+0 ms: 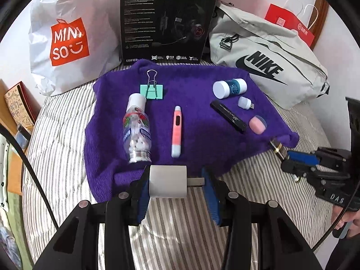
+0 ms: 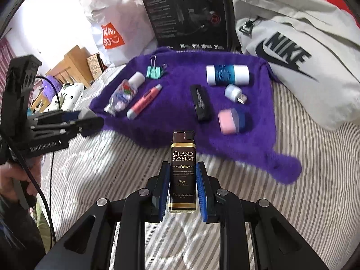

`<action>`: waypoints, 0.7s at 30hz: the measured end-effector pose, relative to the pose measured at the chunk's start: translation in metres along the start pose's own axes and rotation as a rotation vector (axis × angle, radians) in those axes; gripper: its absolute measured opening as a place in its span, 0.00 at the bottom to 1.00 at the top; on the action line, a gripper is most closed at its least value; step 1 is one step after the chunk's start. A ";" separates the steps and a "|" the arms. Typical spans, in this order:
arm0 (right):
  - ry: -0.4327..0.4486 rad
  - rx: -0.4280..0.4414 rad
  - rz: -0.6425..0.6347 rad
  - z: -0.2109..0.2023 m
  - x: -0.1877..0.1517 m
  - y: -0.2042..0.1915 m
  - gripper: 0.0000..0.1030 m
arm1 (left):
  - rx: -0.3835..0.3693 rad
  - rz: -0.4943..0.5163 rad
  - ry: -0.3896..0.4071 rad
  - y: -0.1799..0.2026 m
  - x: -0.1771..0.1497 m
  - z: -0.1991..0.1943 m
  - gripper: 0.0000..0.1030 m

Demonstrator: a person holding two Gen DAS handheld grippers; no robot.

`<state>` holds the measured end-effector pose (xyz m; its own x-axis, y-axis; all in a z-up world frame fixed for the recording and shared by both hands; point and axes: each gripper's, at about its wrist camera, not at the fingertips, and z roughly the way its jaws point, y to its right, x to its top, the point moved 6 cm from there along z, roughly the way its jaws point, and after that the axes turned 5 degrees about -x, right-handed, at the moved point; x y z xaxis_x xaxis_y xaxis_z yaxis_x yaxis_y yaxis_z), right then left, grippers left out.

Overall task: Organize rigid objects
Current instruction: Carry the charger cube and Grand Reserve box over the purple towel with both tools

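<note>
1. Our left gripper (image 1: 176, 183) pinches a white plug (image 1: 168, 181) between its blue pads; its metal prongs (image 1: 196, 181) point toward the right pad.
2. The plug sits at the near edge of the purple cloth (image 1: 198, 112), just in front of the pill bottle (image 1: 136, 130) and the pink pen (image 1: 176, 131).
3. Our right gripper (image 2: 182, 189) is clamped on a dark lighter (image 2: 182, 173) labelled "Grand Reserve", which stands upright between the pads, its top rising above the fingertips.
4. The lighter is over the striped sheet (image 2: 292, 202), near the cloth's near edge and apart from everything lying on it.
5. On the cloth lie a green clip (image 1: 152, 88), the bottle, the pen, a black stick (image 1: 228, 115), a white-and-blue tube (image 1: 229, 87), a small white USB piece (image 1: 245, 102) and a pink eraser (image 1: 257, 124).
6. The eraser and the black stick lie nearest the lighter, beyond it.
7. Behind the cloth stand a Miniso bag (image 1: 67, 42), a black box (image 1: 166, 20) and a Nike bag (image 1: 265, 63).
</note>
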<state>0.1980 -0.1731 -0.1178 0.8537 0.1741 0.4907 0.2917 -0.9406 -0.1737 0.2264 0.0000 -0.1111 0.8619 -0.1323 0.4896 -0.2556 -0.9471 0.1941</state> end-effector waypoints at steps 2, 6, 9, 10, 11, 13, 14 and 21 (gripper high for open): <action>0.007 0.009 -0.004 0.002 0.011 -0.001 0.23 | 0.001 -0.003 -0.002 -0.003 0.003 0.002 0.40; 0.023 0.019 -0.028 0.010 0.041 -0.005 0.23 | 0.010 -0.006 -0.005 -0.011 0.010 0.006 0.40; 0.019 0.015 -0.051 0.024 0.059 -0.008 0.23 | 0.015 -0.010 -0.006 -0.019 0.015 0.009 0.40; 0.012 0.015 -0.058 0.030 0.063 -0.009 0.23 | 0.019 -0.012 -0.007 -0.023 0.016 0.011 0.40; 0.006 0.014 -0.061 0.035 0.066 -0.009 0.23 | 0.022 -0.015 -0.007 -0.026 0.017 0.012 0.40; -0.014 0.016 -0.074 0.049 0.072 -0.012 0.23 | 0.025 -0.020 -0.007 -0.031 0.020 0.013 0.40; -0.028 0.017 -0.081 0.057 0.074 -0.013 0.23 | 0.027 -0.023 -0.007 -0.033 0.021 0.013 0.40; -0.091 0.019 -0.103 0.096 0.077 -0.020 0.23 | 0.025 -0.036 -0.016 -0.045 0.028 0.022 0.40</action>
<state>0.2993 -0.1125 -0.1587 0.8540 0.2962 0.4278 0.3874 -0.9108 -0.1428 0.2716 0.0322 -0.1249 0.8773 -0.1025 0.4688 -0.2134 -0.9583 0.1898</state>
